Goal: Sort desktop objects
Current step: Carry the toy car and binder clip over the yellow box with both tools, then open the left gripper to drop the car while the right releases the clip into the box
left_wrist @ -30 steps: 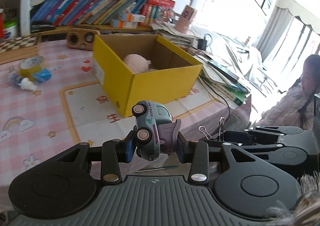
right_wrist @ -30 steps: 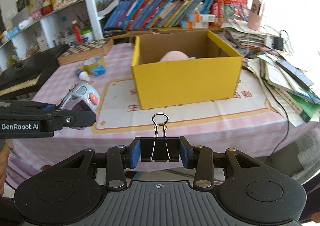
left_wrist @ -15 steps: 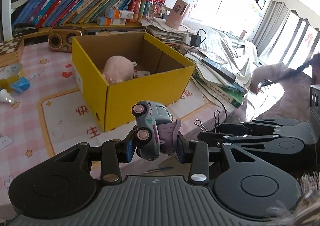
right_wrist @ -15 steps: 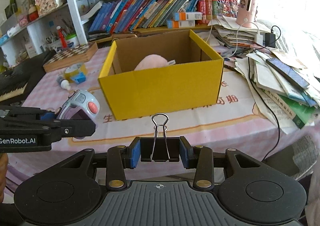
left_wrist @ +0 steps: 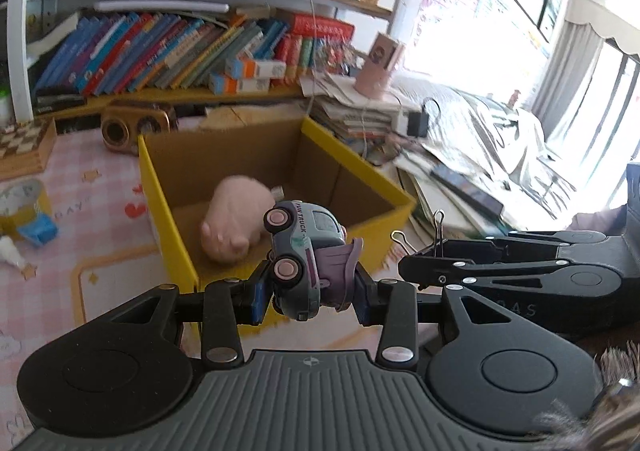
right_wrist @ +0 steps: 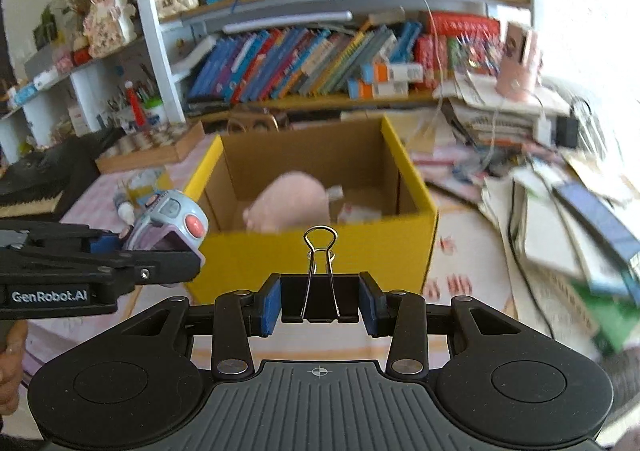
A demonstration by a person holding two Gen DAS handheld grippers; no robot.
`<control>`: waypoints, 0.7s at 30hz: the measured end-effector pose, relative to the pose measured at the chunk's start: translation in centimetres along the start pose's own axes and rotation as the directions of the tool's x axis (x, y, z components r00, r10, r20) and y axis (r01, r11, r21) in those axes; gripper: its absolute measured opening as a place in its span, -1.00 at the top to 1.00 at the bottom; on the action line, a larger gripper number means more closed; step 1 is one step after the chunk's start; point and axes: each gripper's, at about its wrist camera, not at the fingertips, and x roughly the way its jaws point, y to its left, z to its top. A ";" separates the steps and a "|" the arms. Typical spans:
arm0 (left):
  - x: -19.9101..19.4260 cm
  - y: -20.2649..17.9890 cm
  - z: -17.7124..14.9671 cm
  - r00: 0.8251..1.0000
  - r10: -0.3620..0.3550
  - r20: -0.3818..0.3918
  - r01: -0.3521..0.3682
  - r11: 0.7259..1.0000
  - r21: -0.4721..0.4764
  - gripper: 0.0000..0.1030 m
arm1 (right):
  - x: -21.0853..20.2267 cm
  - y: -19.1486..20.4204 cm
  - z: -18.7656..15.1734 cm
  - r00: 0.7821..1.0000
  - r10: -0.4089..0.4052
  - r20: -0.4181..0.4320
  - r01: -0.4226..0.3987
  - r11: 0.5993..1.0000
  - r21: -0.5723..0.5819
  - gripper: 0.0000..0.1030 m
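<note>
My left gripper (left_wrist: 308, 291) is shut on a grey-blue toy truck (left_wrist: 304, 247) with pink wheels, held in the air at the near wall of the open yellow box (left_wrist: 176, 235). My right gripper (right_wrist: 319, 301) is shut on a black binder clip (right_wrist: 320, 297), held in front of the yellow box (right_wrist: 312, 255). A pink plush toy (left_wrist: 234, 219) lies inside the box; it also shows in the right wrist view (right_wrist: 292, 205). The left gripper with the toy truck (right_wrist: 168, 219) shows at the left of the right wrist view. The right gripper with the binder clip (left_wrist: 436, 239) shows at the right of the left wrist view.
The box stands on a pink checked tablecloth (left_wrist: 80, 179). A tape roll and small items (left_wrist: 24, 211) lie at the left. A wooden speaker (left_wrist: 134, 125) and a chessboard (left_wrist: 24, 139) stand behind. Stacked papers and books (right_wrist: 560, 191) cover the right side. A bookshelf (right_wrist: 304, 59) rises behind.
Both grippers have moved forward and upward toward the yellow box, which now looks closer and seen more from above. Both stay shut on their objects.
</note>
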 end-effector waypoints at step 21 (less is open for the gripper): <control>10.6 1.2 3.8 0.981 0.154 -0.118 -0.145 0.986 0.081 0.28 | 12.3 -1.8 5.1 0.984 0.112 -0.142 -0.149 0.945 -0.291 0.24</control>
